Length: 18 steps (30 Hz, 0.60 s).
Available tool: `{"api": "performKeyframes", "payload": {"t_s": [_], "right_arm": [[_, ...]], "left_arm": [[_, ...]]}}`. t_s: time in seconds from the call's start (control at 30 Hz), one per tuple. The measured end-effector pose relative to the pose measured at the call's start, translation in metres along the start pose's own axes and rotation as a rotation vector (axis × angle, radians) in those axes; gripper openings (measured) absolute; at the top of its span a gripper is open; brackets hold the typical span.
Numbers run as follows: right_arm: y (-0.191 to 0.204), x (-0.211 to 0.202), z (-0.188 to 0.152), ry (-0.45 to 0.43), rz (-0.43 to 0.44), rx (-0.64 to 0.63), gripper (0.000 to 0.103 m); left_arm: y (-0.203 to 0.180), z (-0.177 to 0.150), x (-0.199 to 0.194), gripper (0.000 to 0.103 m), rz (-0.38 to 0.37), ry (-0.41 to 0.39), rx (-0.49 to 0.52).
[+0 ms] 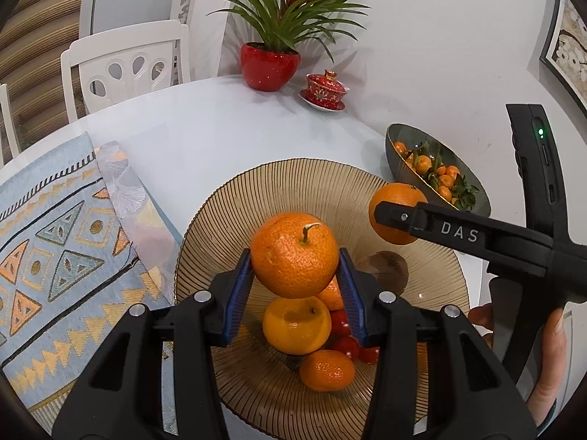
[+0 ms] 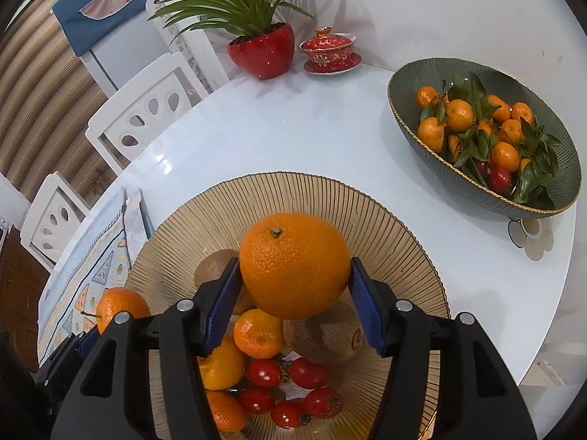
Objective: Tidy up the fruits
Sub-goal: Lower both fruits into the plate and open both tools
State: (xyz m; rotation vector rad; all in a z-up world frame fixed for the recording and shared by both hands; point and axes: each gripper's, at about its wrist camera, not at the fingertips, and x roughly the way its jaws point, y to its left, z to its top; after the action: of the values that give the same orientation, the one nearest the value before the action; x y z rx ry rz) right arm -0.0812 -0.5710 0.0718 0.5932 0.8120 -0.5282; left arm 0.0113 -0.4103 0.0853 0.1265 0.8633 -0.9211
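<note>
While each gripper's jaws clamp one fruit, left gripper (image 1: 294, 275) tangerine (image 1: 293, 255), right gripper (image 2: 293, 293) orange (image 2: 294, 264), six cherry tomatoes (image 2: 308, 372) below.

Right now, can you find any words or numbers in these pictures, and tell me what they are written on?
"DAS": white letters on the black arm of the right claw, seen from the left wrist camera, where it grips an orange.

Nothing else reads as text. The red lidded teacup carries only gold patterns, and the blue placemat only shapes. The framed picture on the wall shows no letters that can be made out.
</note>
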Motion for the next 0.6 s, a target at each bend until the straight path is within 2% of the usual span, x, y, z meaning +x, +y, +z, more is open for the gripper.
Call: {"api": "performKeyframes", "payload": {"t_s": [0.2, 0.23, 0.3, 0.6], "right_arm": [[-0.003, 0.005, 0.0, 0.017, -0.005, 0.005, 0.059], [-0.003, 0.006, 0.0, 0.02, -0.005, 0.005, 0.06], [-0.002, 0.001, 0.0, 0.002, -0.015, -0.007, 0.06], [0.001, -0.038, -0.002, -0.083, 0.002, -0.016, 0.062]], "left_arm": [[-0.001, 0.0, 0.002, 0.046, 0.001, 0.01, -0.002], [0.0, 0.0, 0.001, 0.049, 0.004, 0.006, -0.003], [0.003, 0.0, -0.002, 0.054, 0.006, -0.002, -0.012], [0.02, -0.004, -0.033, 0.055, 0.001, -0.043, -0.055]]}}
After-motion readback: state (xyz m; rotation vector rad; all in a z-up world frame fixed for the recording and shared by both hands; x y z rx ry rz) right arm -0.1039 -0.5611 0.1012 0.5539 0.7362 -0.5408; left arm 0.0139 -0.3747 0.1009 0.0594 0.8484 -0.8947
